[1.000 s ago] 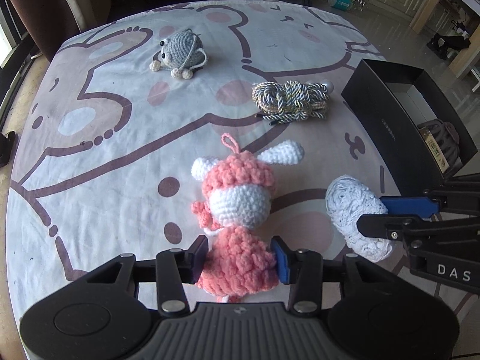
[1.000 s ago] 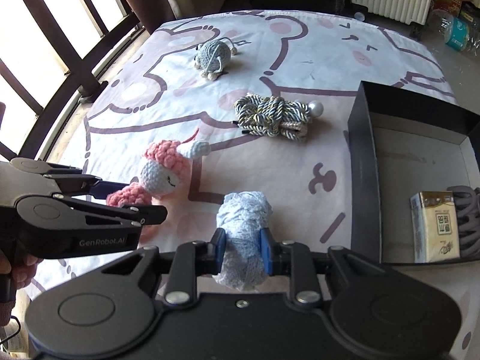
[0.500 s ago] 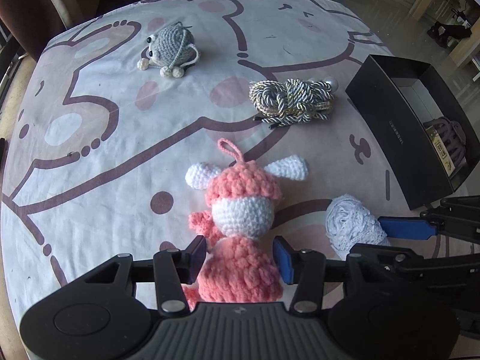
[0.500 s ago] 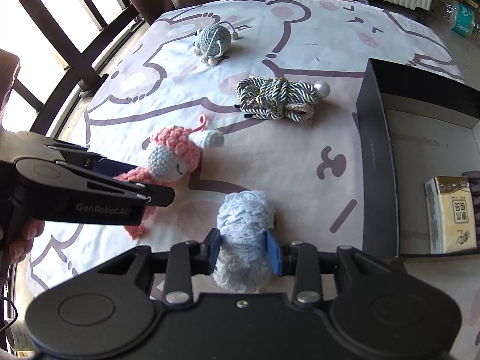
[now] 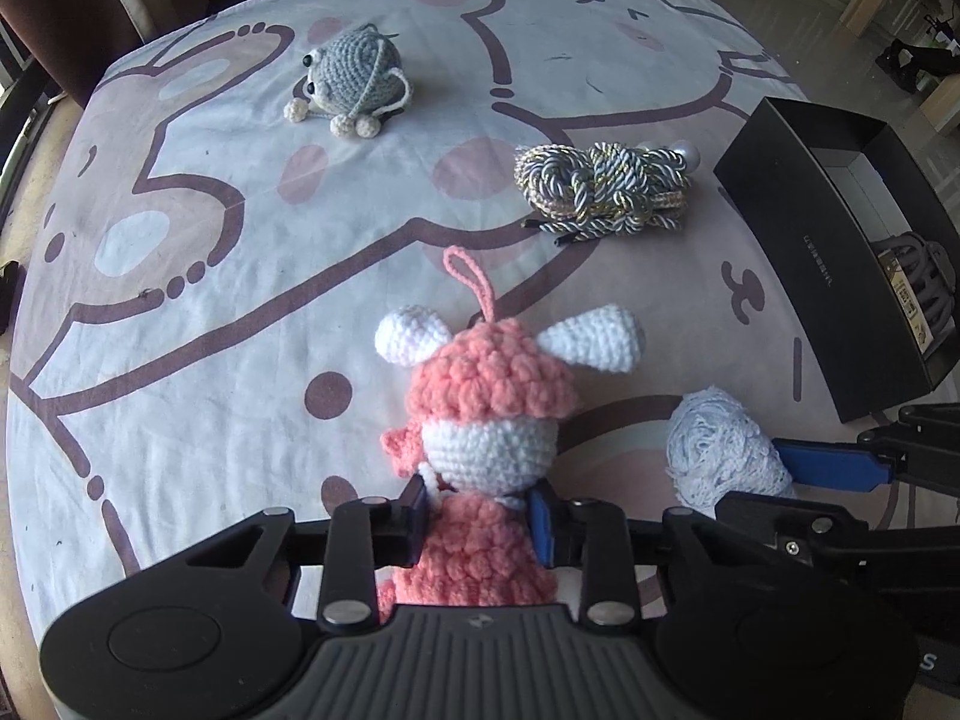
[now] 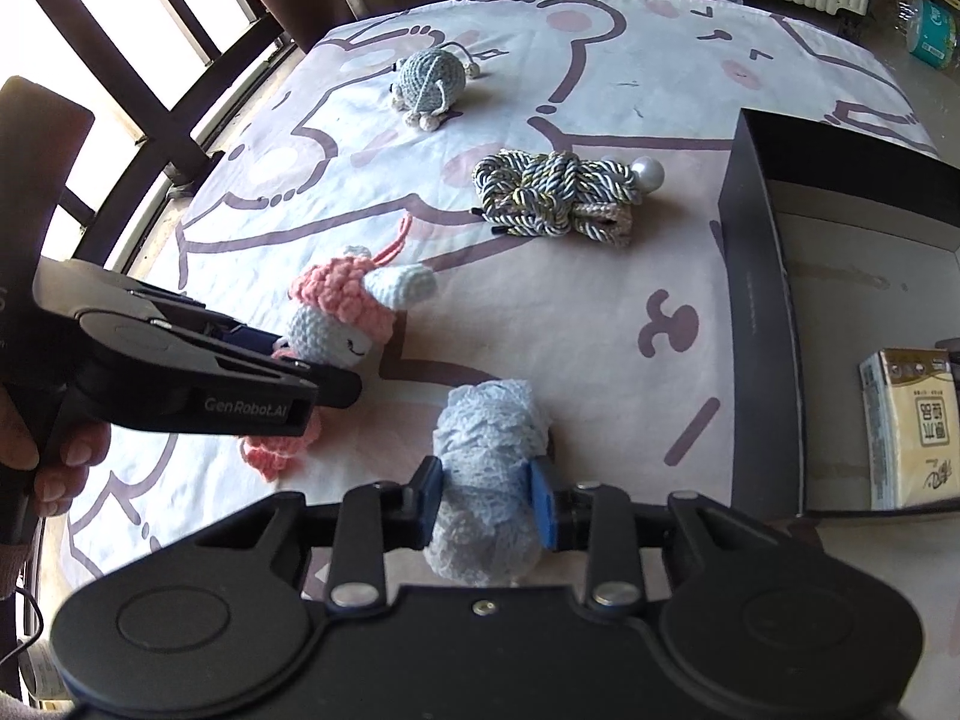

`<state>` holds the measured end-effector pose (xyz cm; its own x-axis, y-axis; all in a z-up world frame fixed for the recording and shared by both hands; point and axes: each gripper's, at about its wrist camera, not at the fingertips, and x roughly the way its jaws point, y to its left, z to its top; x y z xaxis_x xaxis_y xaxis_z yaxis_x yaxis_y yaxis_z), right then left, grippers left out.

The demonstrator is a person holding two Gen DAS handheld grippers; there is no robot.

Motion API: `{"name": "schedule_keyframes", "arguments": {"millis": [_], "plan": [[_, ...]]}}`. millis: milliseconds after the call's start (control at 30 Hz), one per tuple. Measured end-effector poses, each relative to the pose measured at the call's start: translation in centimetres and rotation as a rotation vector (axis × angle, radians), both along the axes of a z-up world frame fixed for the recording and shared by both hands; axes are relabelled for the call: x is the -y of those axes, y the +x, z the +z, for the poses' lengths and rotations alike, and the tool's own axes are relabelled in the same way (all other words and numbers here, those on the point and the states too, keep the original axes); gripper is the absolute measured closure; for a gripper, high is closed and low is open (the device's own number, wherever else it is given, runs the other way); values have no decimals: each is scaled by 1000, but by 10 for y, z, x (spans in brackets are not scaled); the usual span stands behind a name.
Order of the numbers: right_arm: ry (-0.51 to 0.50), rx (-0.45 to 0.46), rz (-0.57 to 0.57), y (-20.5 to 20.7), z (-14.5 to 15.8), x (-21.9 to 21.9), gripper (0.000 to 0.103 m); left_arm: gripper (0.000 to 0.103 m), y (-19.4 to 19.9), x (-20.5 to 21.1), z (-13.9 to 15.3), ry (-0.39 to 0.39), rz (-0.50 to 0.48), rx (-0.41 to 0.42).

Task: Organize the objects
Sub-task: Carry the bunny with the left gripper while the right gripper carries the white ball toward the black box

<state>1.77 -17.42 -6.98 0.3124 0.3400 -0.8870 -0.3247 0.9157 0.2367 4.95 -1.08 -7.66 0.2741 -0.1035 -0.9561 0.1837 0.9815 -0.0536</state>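
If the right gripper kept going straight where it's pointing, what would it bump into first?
Nothing new: the right gripper already has the pale blue crocheted yarn roll between its fingers. Just beyond the roll lies the cartoon-printed white cloth, probably next, though depth is unclear.

The left gripper (image 5: 478, 521) has just been closing its jaws and now squeezes the body of a pink and white crocheted doll (image 5: 487, 414) lying on a cartoon-printed bedsheet (image 5: 210, 300). Beyond lie a grey crocheted mouse (image 5: 354, 78), a coiled braided rope (image 5: 600, 192) and a black open box (image 5: 822, 240).
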Motion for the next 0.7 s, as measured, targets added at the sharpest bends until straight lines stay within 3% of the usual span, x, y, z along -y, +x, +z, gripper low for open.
{"name": "schedule_keyframes", "arguments": {"millis": [267,700], "plan": [[18,15,-10,3,9,3,74,69,-9,3,26,-38,40,50],[64,192,-18,7,72,18,75,69,-9,20,77,-83,76,124]]}}
